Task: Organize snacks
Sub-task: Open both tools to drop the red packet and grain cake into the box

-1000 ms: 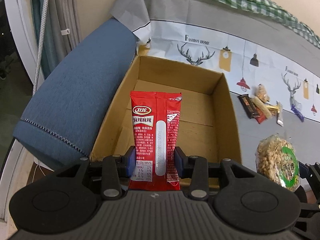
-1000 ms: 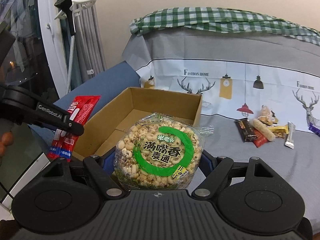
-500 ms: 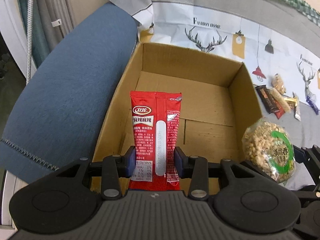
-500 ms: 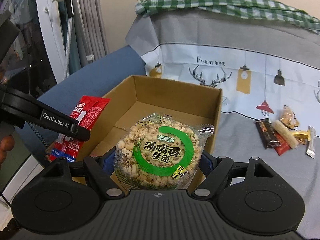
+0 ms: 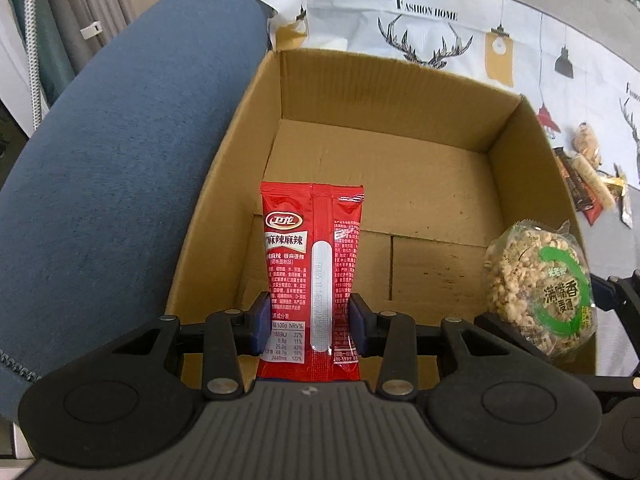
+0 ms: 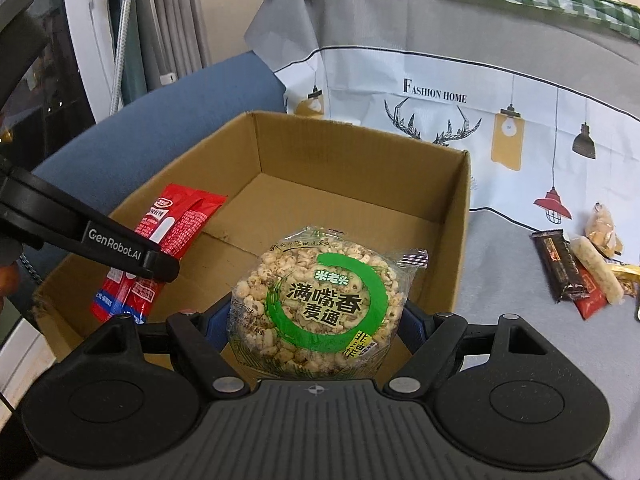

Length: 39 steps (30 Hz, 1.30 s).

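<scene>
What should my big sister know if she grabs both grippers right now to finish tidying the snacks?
Left gripper: shut on the red spicy-strip packet, held over the cardboard box.
Right gripper: shut on the round puffed-grain cake, at the box's near right corner.
Done: nothing lies in the box yet.
Left: drop both in, then fetch the small pile of snacks on the grey sheet to the right.

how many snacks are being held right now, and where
2. The red spicy-strip packet is clamped in the left gripper over the cardboard box; the round puffed-grain cake sits in the right gripper above the box's near right corner.
</scene>
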{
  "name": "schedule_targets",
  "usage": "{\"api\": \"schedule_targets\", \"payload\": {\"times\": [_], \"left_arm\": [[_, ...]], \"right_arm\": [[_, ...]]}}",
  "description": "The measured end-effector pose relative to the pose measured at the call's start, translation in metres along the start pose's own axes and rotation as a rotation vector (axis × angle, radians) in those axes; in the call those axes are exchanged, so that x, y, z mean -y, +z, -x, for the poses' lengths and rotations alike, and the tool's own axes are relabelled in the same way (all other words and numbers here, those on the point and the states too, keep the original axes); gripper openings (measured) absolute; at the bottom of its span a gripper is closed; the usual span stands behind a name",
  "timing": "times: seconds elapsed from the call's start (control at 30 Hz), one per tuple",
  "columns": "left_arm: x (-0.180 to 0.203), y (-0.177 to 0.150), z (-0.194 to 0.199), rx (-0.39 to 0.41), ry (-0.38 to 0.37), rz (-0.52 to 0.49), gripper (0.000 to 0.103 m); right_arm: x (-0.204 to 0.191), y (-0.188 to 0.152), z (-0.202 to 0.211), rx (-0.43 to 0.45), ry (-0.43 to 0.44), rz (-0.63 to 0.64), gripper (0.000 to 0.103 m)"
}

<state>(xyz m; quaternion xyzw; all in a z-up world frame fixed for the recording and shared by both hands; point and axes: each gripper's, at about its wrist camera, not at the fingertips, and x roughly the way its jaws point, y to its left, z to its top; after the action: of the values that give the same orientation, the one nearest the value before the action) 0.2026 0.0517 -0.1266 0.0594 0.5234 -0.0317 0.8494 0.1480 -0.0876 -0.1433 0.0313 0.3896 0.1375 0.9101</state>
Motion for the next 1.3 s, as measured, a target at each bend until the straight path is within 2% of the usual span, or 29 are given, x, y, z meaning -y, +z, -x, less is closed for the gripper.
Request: {"api": "schedule_targets", "payload": {"times": [0.07,0.13,0.17,0.2,0.27,0.3,0.37,0.43,0.67,0.8,1.03,1.3], "left_arm": [[0.001,0.001,-0.006,-0.007,0.004,-0.008,0.046],[0.002,0.003,-0.009,-0.005,0.002,-0.017,0.062],[0.002,0.004,-0.008,0.004,0.007,-0.025,0.090],[0.002,0.004,-0.005,0.022,0.018,-0.030,0.102],[0.003,0.002,0.007,0.079,0.044,-0.040,0.103],[0.003,0.001,0.012,0.082,0.050,-0.049,0.103],[0.001,-0.004,0.020,0.071,0.046,-0.041,0.103],[-0.002,-0.014,0.034,0.083,0.032,-0.014,0.103],[-0.001,-0.067,0.086,0.101,0.054,0.047,0.103],[0.006,-0.094,0.114,0.112,0.033,0.053,0.103],[0.021,-0.124,0.161,0.201,0.018,0.030,0.103],[0.035,-0.145,0.192,0.254,0.017,0.016,0.103]], "right_arm": [[0.000,0.000,-0.006,-0.002,-0.005,0.016,0.082],[0.000,0.000,-0.011,-0.003,-0.007,0.027,0.082],[0.000,0.000,-0.012,0.001,-0.001,0.036,0.083],[-0.001,0.001,-0.013,0.012,0.006,0.049,0.085],[-0.004,0.002,-0.008,0.054,-0.012,0.082,0.101],[-0.005,0.003,-0.005,0.082,-0.028,0.102,0.102],[-0.006,0.004,0.003,0.102,-0.030,0.138,0.102],[-0.005,0.003,0.012,0.082,-0.024,0.134,0.102],[0.000,-0.025,0.071,0.022,0.032,-0.021,0.102],[-0.005,-0.040,0.106,0.015,0.048,-0.054,0.102],[-0.012,-0.052,0.162,0.105,0.030,-0.033,0.102],[-0.013,-0.070,0.209,0.194,0.025,-0.014,0.102]]}}
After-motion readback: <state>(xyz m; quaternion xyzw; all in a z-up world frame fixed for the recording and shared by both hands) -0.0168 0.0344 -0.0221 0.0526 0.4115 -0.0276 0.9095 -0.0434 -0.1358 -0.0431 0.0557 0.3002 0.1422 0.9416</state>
